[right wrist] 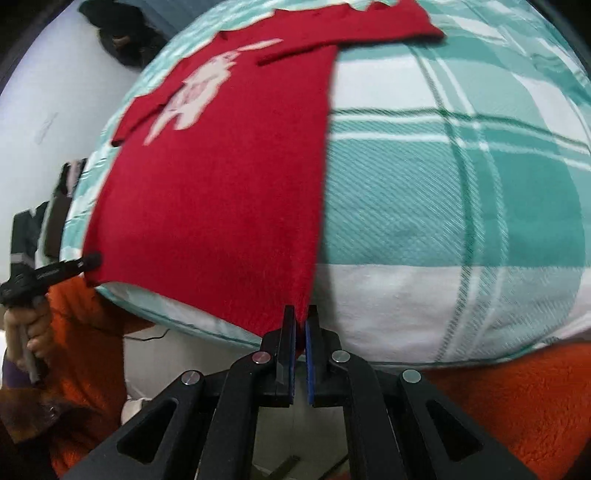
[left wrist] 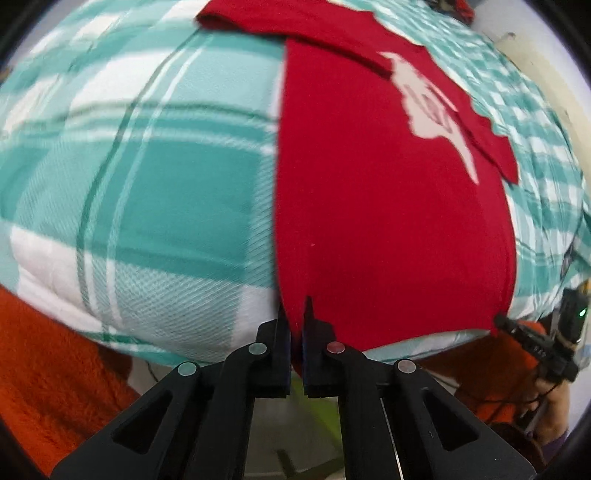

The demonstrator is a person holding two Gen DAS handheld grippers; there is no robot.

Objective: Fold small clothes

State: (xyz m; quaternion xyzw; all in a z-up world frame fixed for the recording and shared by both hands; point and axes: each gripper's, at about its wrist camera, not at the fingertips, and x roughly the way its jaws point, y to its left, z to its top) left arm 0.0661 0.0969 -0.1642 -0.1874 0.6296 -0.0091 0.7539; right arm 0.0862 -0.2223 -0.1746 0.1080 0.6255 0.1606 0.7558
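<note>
1. Black plastic fingers of the left gripper (left wrist: 297, 325) were closed to a narrow slit on the near hem of a red sweater (left wrist: 388, 221), pinching one bottom corner.
2. Black fingers with blue pads on the right gripper (right wrist: 300, 326) were closed the same way on the opposite bottom corner of the sweater.
3. Each camera showed the other gripper at the far hem corner, so both tools held the bottom edge at once.
4. Red knit lay flat, front up, on a bed covered with a teal and white plaid blanket (left wrist: 155, 177), the hem at the near edge of the bed.
5. A white figure (left wrist: 428, 99) was knitted on the chest.
6. Both sleeves (right wrist: 347, 33) were already folded inward across the upper body, one partly covering the figure.
7. The step in hand looked like the lengthwise fold: sleeves in, hem gripped, body not yet doubled.
8. The next move would likely call for lifting both corners together and carrying the hem away toward the collar, keeping the two grippers level so the edge stayed straight and the sleeves did not slip out.
9. Orange fleece (right wrist: 498, 398), worn by the person, filled the lower corners of both views.
10. No container, basket or drawer was visible in either view.
</note>
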